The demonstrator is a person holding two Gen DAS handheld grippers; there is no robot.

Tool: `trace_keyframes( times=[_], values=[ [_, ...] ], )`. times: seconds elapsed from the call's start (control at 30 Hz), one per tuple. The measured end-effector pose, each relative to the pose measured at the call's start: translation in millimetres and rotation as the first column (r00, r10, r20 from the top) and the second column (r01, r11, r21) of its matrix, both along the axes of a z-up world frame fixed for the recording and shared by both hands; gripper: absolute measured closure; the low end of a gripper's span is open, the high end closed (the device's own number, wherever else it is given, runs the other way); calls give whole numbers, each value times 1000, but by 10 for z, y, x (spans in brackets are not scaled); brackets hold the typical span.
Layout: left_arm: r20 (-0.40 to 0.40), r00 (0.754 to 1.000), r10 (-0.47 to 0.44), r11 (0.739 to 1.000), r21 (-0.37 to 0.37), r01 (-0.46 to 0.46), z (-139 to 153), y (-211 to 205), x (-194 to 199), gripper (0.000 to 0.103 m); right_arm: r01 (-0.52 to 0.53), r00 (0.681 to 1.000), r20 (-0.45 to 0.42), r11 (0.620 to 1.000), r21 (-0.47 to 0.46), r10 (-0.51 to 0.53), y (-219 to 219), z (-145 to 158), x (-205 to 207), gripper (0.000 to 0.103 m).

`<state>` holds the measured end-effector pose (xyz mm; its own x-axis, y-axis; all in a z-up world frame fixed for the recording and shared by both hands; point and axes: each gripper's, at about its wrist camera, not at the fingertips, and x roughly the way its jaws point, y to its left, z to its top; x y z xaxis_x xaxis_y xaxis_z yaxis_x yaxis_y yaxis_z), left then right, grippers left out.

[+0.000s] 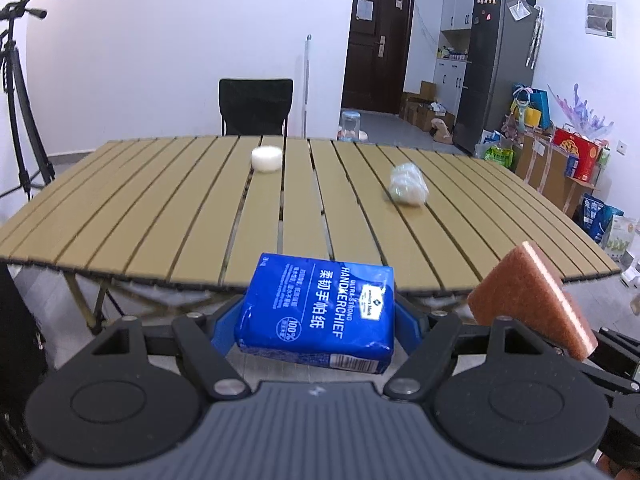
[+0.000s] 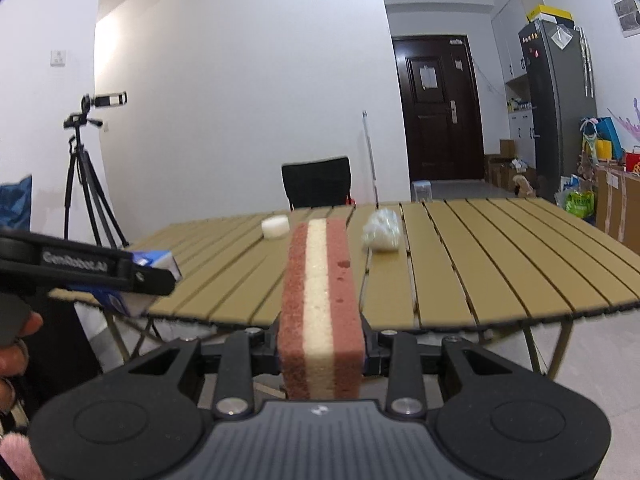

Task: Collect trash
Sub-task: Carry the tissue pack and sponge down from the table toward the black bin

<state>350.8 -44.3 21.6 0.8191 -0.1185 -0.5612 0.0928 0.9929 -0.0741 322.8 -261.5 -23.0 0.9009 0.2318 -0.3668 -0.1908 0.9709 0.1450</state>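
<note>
My left gripper (image 1: 318,322) is shut on a blue pack of paper handkerchiefs (image 1: 320,312), held just short of the near edge of the slatted wooden table (image 1: 160,208). My right gripper (image 2: 322,354) is shut on a brown-and-cream sponge (image 2: 320,296), which stands on edge between the jaws; the sponge (image 1: 528,300) also shows at the right of the left wrist view. On the table lie a white round lump (image 1: 266,158) at the back middle and a crumpled clear plastic ball (image 1: 408,184) to its right. The left gripper with the blue pack (image 2: 156,264) appears at the left of the right wrist view.
A black chair (image 1: 256,106) stands behind the table. A camera on a tripod (image 2: 86,168) is at the left wall. A grey fridge (image 1: 496,68), boxes and bags (image 1: 560,160) crowd the right side. A dark door (image 2: 436,108) is at the back. A hand (image 2: 16,344) shows at the left.
</note>
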Motion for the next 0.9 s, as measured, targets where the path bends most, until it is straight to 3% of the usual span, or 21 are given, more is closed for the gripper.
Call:
trace_keyframes(
  times=[0.43,0.77,0.9],
  values=[
    [-72,997,12,1000,9,-11,-443,185,-654,27,16,990,-142,999,-37,-21,130,-412,-762,72],
    [-181,982,43,998,51,-34,-943,348,-849,27,30,960,-278,998,-55,-45,207,-840,-910,72],
    [-242,967,76,997,31,-71,-1190,436,-850,27,30,944,-325,996,-83,-55,246,-992,-928,72]
  ],
)
